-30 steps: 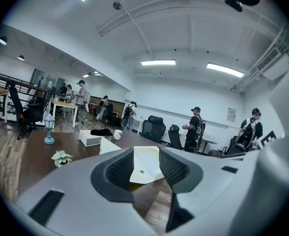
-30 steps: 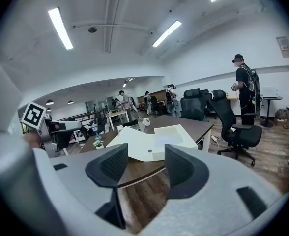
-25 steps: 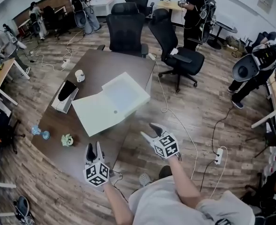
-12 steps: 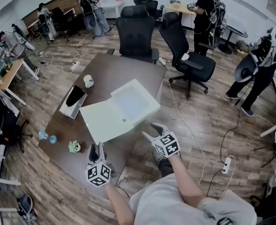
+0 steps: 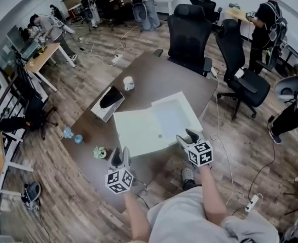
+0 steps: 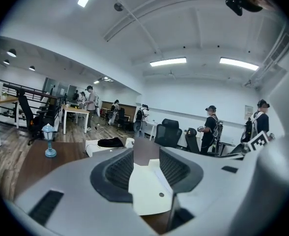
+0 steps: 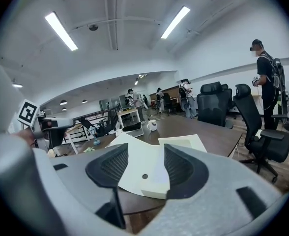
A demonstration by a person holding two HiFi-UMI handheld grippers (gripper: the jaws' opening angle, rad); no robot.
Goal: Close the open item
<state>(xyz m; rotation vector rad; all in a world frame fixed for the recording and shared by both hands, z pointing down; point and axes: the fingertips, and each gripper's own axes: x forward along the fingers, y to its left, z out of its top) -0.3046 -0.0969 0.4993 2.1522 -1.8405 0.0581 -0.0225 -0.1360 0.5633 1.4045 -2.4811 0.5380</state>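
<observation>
A flat white box lies open on the dark table (image 5: 154,75), its lid (image 5: 139,133) spread toward me and its shallow tray (image 5: 177,116) behind. My left gripper (image 5: 119,154) hovers over the table's near edge, just short of the lid's front corner, open and empty. My right gripper (image 5: 188,135) is at the box's near right edge, also open with nothing held. In the left gripper view the lid (image 6: 149,191) shows beyond the spread left gripper (image 6: 147,162). In the right gripper view the box (image 7: 143,170) lies just ahead of the right gripper (image 7: 145,167).
On the table's left half stand a tissue box (image 5: 107,103), a white mug (image 5: 128,83), a small blue lamp figure (image 5: 70,134) and a green ornament (image 5: 100,152). Black office chairs (image 5: 189,32) crowd the far side. Several people stand at desks beyond.
Both grippers have moved forward toward the box; the right one has come up to its near right edge. The view has swung, so the table sits more to the centre.
</observation>
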